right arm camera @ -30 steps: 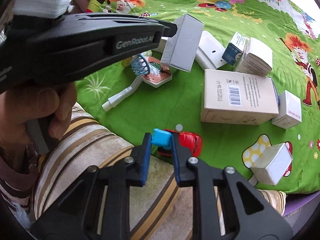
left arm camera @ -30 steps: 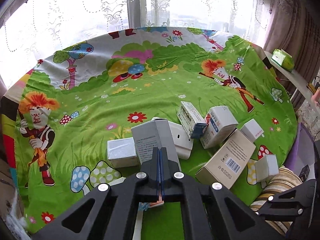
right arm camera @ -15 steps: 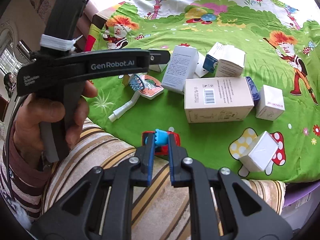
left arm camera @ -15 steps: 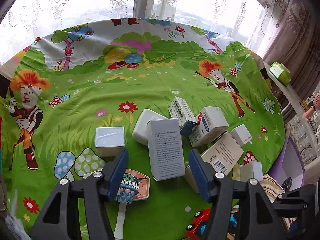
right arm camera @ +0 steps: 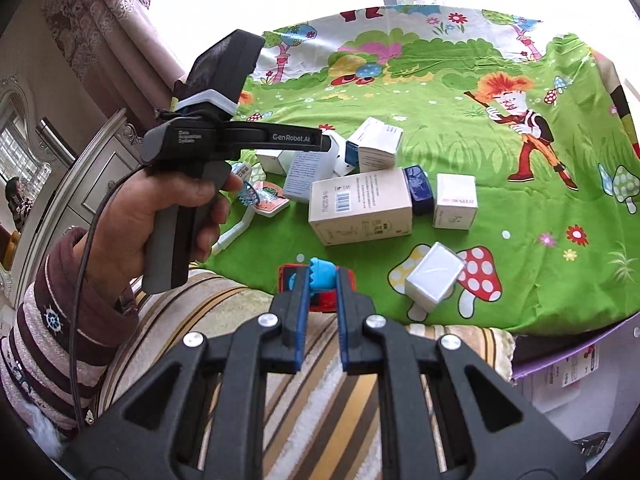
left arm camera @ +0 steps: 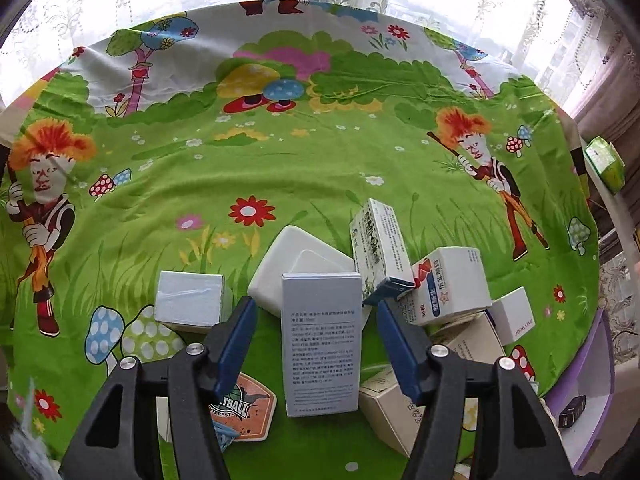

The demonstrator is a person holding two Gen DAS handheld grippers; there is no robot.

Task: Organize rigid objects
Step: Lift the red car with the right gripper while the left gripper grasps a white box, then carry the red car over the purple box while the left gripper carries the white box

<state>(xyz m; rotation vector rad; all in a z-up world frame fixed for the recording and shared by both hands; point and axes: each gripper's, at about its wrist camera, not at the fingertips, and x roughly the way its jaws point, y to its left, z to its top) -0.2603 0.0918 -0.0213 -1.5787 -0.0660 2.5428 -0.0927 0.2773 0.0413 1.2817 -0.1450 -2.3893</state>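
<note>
Several small cartons lie in a cluster on a bed with a green cartoon sheet (left arm camera: 280,152). My left gripper (left arm camera: 316,312) is open, its fingers apart on either side of a tall grey printed box (left arm camera: 320,344) that stands free between them. That box also shows in the right wrist view (right arm camera: 306,174). My right gripper (right arm camera: 323,280) is shut on the blue top of a red toy car (right arm camera: 320,280) and holds it at the sheet's near edge.
A large beige barcode box (right arm camera: 360,206), a small white cube (right arm camera: 454,200), a silver-wrapped cube (right arm camera: 434,276) and a basketball toy with a white handle (right arm camera: 256,208) lie around. A striped blanket (right arm camera: 320,400) covers the near edge. A window with lace curtains is behind.
My left gripper opened and let go of the tall grey box, which now stands on the sheet, then drew back. My right gripper closed on the toy car and pulled it up and back.
</note>
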